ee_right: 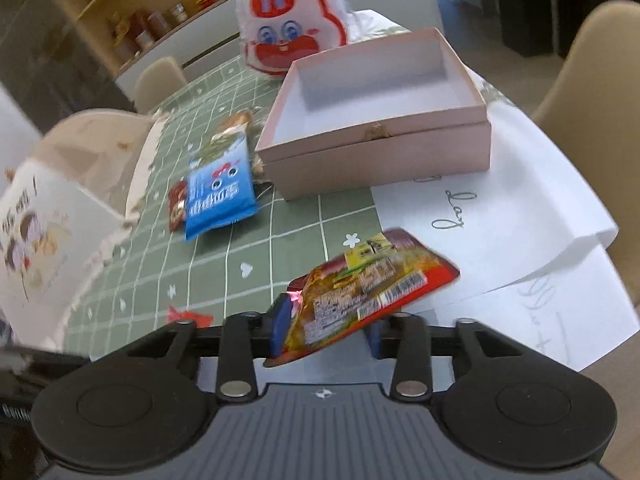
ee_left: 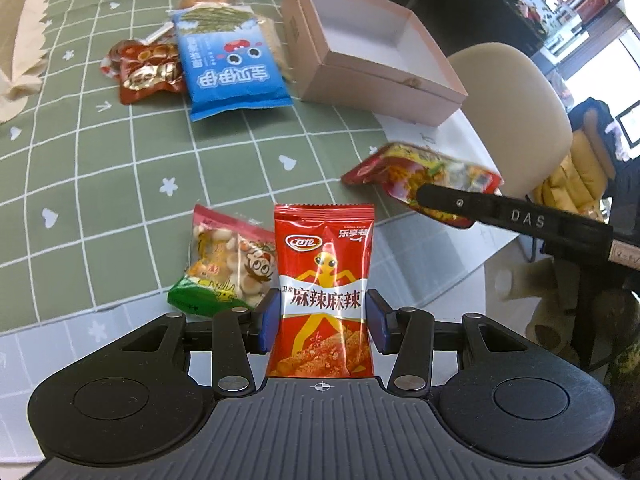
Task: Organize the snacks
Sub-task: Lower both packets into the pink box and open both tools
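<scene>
Left wrist: left hand-held gripper (ee_left: 323, 320) is clamping an upright glossy red snack pack (ee_left: 323, 280); right hand-held gripper (ee_right: 326, 326) is loosely bracketing a blurred, tilted red packet (ee_right: 360, 296), grip unclear.

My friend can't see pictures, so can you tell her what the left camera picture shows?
The left tongs grip a red spicy-snack packet upright above a green checked tablecloth. Loose snacks lie around it: a biscuit bag and a blue packet, beside an empty pink box. At right, the other tongs' finger crosses a red packet.
</scene>
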A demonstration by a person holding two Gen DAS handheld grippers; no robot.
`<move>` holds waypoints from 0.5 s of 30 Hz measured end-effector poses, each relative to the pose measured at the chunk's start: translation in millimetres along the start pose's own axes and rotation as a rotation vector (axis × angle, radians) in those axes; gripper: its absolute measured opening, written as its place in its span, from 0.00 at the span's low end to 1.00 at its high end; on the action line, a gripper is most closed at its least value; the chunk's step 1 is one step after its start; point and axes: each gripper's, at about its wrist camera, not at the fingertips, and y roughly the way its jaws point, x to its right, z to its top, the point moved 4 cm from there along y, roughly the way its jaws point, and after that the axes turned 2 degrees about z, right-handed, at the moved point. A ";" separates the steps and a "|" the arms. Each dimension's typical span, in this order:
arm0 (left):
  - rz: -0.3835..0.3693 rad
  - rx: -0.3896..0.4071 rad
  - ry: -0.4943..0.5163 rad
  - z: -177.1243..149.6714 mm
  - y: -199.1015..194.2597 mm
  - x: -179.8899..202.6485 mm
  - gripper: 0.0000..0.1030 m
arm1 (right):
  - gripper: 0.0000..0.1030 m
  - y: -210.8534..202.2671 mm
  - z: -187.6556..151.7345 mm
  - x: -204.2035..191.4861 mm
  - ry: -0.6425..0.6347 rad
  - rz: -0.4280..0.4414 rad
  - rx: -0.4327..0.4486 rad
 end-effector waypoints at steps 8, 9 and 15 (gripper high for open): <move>-0.027 -0.013 0.053 4.5 2.2 12.7 0.49 | 0.05 -36.7 8.7 -7.9 -0.068 -0.035 0.018; -0.032 -0.012 0.060 5.6 0.8 14.5 0.49 | 0.05 -44.5 10.6 -11.1 -0.090 -0.040 0.024; -0.104 0.038 0.071 30.6 -22.7 29.4 0.49 | 0.04 -91.2 33.0 -27.2 -0.178 -0.036 0.071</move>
